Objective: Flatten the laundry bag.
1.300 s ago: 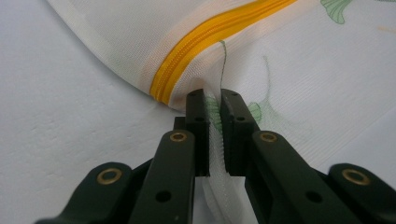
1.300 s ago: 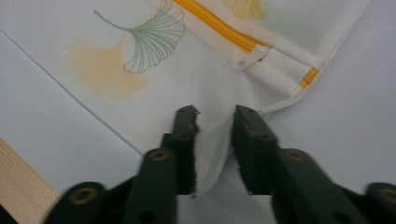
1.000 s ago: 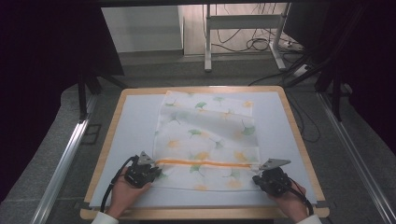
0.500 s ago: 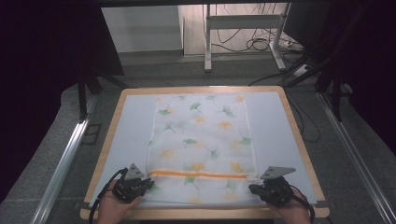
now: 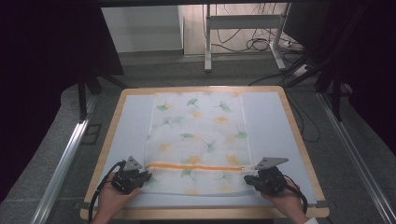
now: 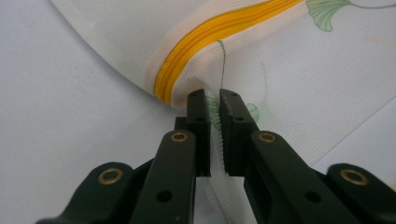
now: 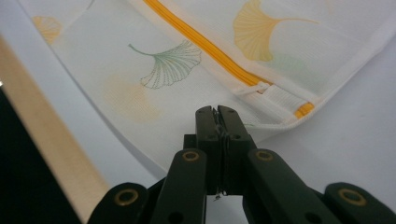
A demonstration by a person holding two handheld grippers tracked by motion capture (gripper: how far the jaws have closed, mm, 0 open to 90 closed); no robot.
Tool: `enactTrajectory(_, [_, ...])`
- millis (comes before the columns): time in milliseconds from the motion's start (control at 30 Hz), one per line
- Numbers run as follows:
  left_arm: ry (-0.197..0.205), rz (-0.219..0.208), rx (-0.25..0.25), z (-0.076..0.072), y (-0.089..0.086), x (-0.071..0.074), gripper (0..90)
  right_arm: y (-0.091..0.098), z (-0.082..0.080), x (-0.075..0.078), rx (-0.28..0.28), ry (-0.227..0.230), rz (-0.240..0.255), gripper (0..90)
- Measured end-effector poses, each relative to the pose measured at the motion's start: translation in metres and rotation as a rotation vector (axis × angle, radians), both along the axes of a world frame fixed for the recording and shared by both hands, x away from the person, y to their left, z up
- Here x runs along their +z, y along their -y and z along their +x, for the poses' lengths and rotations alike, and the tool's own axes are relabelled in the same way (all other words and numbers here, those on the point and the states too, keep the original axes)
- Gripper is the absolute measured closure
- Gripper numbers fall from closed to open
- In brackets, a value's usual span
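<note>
A white mesh bag (image 5: 198, 140) with leaf prints lies flat mid-table (image 5: 275, 121). Left gripper (image 5: 140, 178) and right gripper (image 5: 250, 179) pinch its corners near the table's front edge.

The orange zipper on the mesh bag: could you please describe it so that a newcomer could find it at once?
On the wooden-edged table lies a white mesh laundry bag printed with ginkgo leaves. Near its front end, an orange zipper runs straight across from side to side. It is the bag's one solid, bright stripe; the rest is scattered pale leaves.

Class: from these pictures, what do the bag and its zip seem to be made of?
Bag: probably thin synthetic mesh, matt; a fine woven grid shows and it lets light through. Zip: likely plastic coil on orange fabric tape, slightly glossy, with fine close teeth.
</note>
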State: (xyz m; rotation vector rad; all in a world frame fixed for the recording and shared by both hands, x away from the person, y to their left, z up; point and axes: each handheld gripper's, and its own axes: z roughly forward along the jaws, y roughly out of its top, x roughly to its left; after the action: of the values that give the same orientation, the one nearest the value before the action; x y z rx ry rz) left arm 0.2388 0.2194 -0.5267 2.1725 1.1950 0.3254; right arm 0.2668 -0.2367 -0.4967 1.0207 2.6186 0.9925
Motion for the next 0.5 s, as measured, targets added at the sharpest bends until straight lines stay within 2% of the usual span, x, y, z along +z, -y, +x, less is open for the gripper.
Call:
enactTrajectory(133, [-0.003,-0.016,0.007,-0.0003,-0.0036,-0.0028,81.8,-0.0029,-0.0038,-0.0013,0.013,0.008,-0.011,87.0])
enactTrajectory(333, [0.015,0.003,-0.012,0.0006,0.0000,-0.0041,77.4,-0.0018,-0.0007,-0.0057,-0.004,0.004,-0.030,86.5])
enactTrajectory(400, [0.023,-0.002,-0.018,-0.0009,-0.0012,-0.0037,70.5,-0.0010,-0.0012,-0.0060,-0.010,0.003,-0.036,86.3])
enactTrajectory(433, [0.025,-0.005,-0.022,-0.0018,-0.0017,-0.0034,70.5,-0.0007,-0.0014,-0.0059,-0.011,0.000,-0.037,85.8])
enactTrajectory(467, [0.027,-0.008,-0.022,-0.0031,-0.0020,-0.0028,62.4,-0.0001,-0.0014,-0.0060,-0.011,-0.001,-0.039,83.6])
enactTrajectory(500, [0.038,-0.008,-0.022,-0.0044,-0.0023,-0.0021,53.3,0.0000,-0.0018,-0.0060,-0.012,0.000,-0.050,77.7])
